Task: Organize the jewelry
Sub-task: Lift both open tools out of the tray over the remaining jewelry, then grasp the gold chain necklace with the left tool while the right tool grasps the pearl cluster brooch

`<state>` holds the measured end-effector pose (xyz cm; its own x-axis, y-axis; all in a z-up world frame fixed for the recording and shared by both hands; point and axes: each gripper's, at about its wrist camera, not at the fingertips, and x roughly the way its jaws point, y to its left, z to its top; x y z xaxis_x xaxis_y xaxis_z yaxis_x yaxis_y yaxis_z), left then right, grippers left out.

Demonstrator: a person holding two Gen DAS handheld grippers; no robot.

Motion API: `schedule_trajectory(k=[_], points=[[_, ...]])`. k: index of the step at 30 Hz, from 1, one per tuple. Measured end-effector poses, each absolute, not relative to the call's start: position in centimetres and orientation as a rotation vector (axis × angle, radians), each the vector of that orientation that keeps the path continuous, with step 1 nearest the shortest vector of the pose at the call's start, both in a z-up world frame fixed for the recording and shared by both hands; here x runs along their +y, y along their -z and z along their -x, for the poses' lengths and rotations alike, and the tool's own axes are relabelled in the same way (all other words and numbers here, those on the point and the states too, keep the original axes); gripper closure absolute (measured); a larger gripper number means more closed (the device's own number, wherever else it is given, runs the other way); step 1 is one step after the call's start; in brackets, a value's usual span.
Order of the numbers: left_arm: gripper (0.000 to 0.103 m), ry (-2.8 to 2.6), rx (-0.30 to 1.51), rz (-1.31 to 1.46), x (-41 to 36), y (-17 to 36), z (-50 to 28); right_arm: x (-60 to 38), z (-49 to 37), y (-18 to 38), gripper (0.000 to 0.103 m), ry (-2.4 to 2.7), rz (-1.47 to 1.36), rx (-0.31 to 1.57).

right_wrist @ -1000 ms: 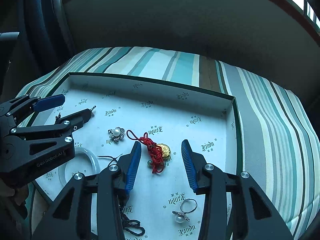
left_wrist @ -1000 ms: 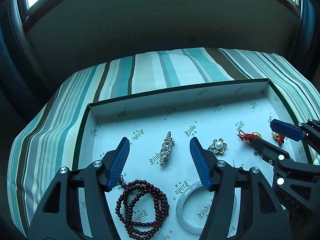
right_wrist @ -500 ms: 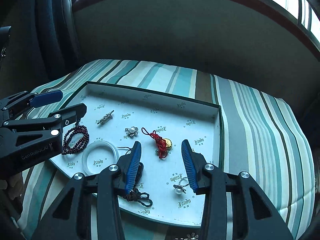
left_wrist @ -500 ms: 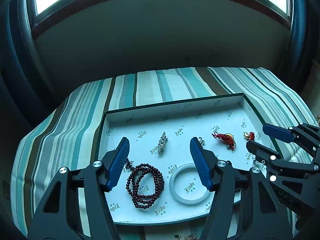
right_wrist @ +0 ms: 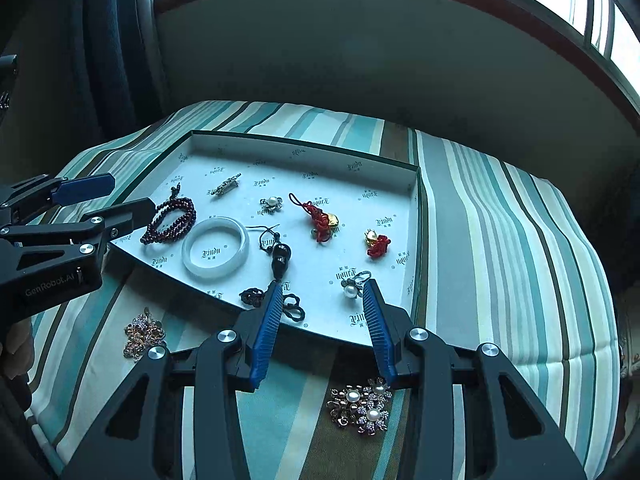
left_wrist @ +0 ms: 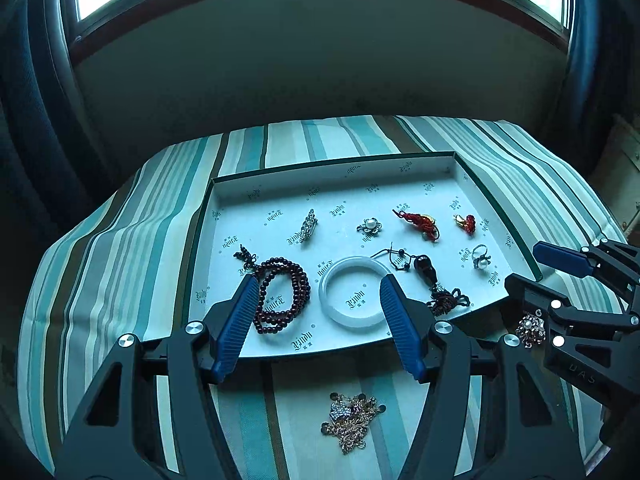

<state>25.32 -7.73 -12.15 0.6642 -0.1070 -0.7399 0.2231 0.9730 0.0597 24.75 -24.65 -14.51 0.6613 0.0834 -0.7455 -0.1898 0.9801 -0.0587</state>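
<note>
A shallow white tray (left_wrist: 420, 166) (right_wrist: 304, 148) lies on a striped cloth. In it lie a dark bead bracelet (left_wrist: 282, 296) (right_wrist: 170, 220), a white bangle (left_wrist: 354, 298) (right_wrist: 216, 252), a silver brooch (left_wrist: 308, 226), a pearl flower (left_wrist: 369, 225), red knot charms (left_wrist: 418, 222) (right_wrist: 320, 220), a pearl ring (right_wrist: 354, 286) and a dark pendant (right_wrist: 280, 260). My left gripper (left_wrist: 318, 284) is open and empty above the tray's near edge. My right gripper (right_wrist: 320, 290) is open and empty, near the ring. A gold chain pile (left_wrist: 350, 424) (right_wrist: 142, 332) and pearl brooches (right_wrist: 360, 402) (left_wrist: 530, 328) lie on the cloth outside the tray.
The striped cloth (left_wrist: 120, 260) (right_wrist: 500, 240) covers a rounded table that drops off at the sides. A dark wall and windows stand behind. Each gripper shows in the other's view, the right one (left_wrist: 536, 270) and the left one (right_wrist: 120, 196).
Both grippers have pulled back and up from the tray, still open. More of the tray and the loose jewelry on the cloth in front have come into view.
</note>
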Motion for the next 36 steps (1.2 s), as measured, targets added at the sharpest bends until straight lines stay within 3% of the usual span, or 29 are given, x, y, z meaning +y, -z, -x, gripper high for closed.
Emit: schedule_trajectory(k=[14, 36], points=[[0.040, 0.177, 0.919, -0.179, -6.9, 15.9, -21.4, -27.1, -20.8, 18.4, 0.061, -0.110, 0.119, 0.960], [0.040, 0.170, 0.951, -0.164, -6.8, 17.0, -21.6, -28.2, -21.9, 19.0, 0.061, -0.091, 0.074, 0.978]])
